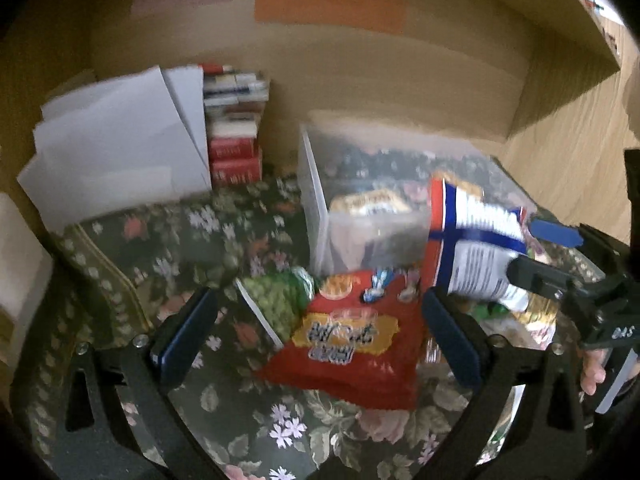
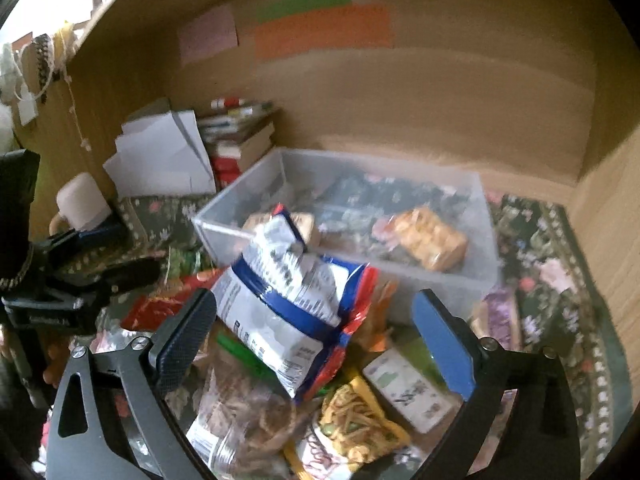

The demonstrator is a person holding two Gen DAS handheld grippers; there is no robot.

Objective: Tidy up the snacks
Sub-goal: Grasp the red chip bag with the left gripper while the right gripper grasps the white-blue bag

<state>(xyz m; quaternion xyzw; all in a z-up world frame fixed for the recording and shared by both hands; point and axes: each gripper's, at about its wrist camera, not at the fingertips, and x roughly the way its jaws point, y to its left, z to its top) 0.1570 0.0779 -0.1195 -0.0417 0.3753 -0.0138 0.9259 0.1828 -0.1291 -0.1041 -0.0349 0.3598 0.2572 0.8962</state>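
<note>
White snack bag [image 2: 280,304] between right claw [image 2: 316,336] fingers; yellow packet [image 2: 430,244] in bin [image 2: 440,280]

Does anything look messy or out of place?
Yes: most snack bags lie heaped on the floral cloth in front of the clear bin, which holds only two packets. A white-and-blue bag tilts crumpled above the heap.

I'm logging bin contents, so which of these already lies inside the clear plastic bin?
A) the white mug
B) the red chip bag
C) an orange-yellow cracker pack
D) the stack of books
C: the orange-yellow cracker pack lies on the floor of the clear plastic bin, while the red chip bag lies outside on the floral cloth.
</note>
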